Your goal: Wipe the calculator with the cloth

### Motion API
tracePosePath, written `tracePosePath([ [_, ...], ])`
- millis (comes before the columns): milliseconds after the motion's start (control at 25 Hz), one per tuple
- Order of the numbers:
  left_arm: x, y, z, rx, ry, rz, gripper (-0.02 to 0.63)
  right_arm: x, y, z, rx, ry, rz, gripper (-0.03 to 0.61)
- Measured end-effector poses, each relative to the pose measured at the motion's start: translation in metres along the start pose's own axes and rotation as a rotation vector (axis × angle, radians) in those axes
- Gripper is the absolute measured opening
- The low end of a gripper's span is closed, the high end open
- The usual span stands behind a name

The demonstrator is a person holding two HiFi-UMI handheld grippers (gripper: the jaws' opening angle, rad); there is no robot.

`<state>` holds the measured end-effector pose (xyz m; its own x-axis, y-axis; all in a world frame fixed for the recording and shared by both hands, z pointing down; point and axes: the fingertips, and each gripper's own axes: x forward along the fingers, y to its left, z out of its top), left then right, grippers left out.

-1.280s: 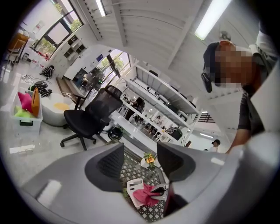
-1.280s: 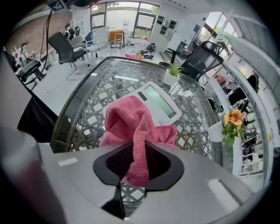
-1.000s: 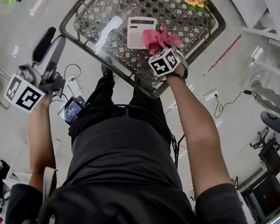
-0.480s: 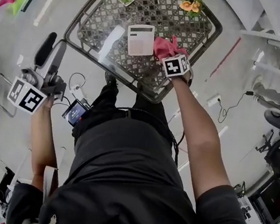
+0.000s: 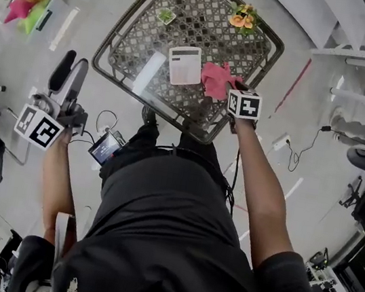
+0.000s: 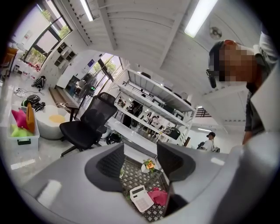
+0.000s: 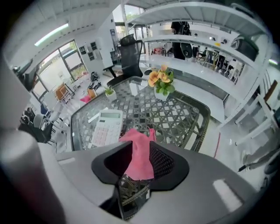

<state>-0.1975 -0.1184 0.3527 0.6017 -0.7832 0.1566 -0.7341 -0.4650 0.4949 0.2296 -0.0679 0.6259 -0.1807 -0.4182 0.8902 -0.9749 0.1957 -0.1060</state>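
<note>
The white calculator [image 5: 185, 64] lies flat on the glass-topped lattice table [image 5: 109, 72]. Just right of it the pink cloth [image 5: 217, 79] lies bunched on the glass. My right gripper [image 5: 234, 87] hovers above the cloth's right edge and points steeply down. Its jaws are opening. In the right gripper view the cloth [image 7: 138, 142] shows in the gap of the right gripper [image 7: 140, 159], with the calculator [image 7: 106, 127] beyond at the left. My left gripper [image 5: 69, 72] is held off the table's left side, open and empty. The left gripper view looks between the left gripper [image 6: 140, 162] at calculator [image 6: 142, 199] and cloth [image 6: 159, 197].
An orange flower pot [image 5: 242, 17] and a small green plant [image 5: 165, 15] stand at the table's far side. A white bin [image 5: 29, 7] with coloured cloths sits on the floor at the left. A black office chair [image 6: 92, 122] stands beyond. Cables run across the floor at the right.
My right gripper has risen off the cloth, rolled, and drawn back toward the table's near right edge. The cloth has moved off the calculator and now lies beside it.
</note>
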Motion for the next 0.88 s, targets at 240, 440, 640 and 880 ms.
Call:
tracePosePath([
  [240,0.001,-0.007,0.011,0.033,0.007,-0.027,0.255,-0.081,0.012,0.066,0.106,-0.289,0.084,0.103],
  [440,0.007,-0.021,0.023,0.059,0.012,-0.063,0.255,-0.168,0.033,0.135,0.113,-0.561,0.159,0.104],
  [640,0.009,-0.029,0.034,0.079,0.005,-0.088,0.255,-0.269,0.062,0.197,0.059,-0.813,0.242,0.104],
  [880,0.006,-0.032,0.042,0.093,0.000,-0.103,0.255,-0.375,0.089,0.239,-0.024,-1.006,0.253,0.110],
])
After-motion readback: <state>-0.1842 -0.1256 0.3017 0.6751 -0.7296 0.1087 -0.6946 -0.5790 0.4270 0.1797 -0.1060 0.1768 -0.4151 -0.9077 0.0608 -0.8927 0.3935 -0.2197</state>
